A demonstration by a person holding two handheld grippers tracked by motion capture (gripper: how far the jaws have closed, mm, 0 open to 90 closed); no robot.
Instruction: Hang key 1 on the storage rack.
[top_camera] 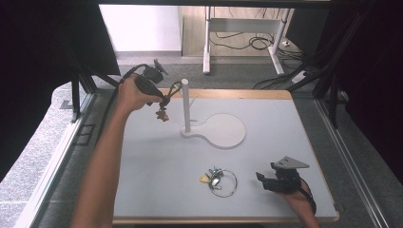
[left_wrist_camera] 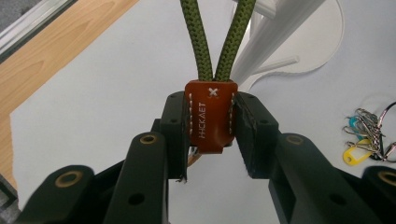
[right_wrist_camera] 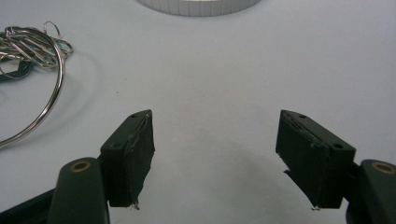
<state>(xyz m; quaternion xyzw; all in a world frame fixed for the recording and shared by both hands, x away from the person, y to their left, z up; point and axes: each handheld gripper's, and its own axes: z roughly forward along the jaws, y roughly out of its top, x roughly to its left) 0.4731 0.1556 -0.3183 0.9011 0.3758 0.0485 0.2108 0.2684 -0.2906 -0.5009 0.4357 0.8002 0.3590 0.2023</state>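
My left gripper [top_camera: 164, 101] is held above the table's far left and is shut on the brown leather tag [left_wrist_camera: 210, 116] of a keychain. The keychain's green rope loop [left_wrist_camera: 219, 42] runs from the tag toward the white upright post [top_camera: 185, 107]; the loop [top_camera: 175, 88] is just left of the post's top. A small brown piece [top_camera: 162, 115] dangles under the jaws. My right gripper [top_camera: 266, 180] rests low at the near right, open, with nothing between its jaws [right_wrist_camera: 215, 158].
The post stands on a flat white rounded base [top_camera: 223, 130] at mid-table. A bunch of keys on a big wire ring [top_camera: 221, 180], with a yellow tag, lies near the front, left of the right gripper. A wooden strip edges the table's far side.
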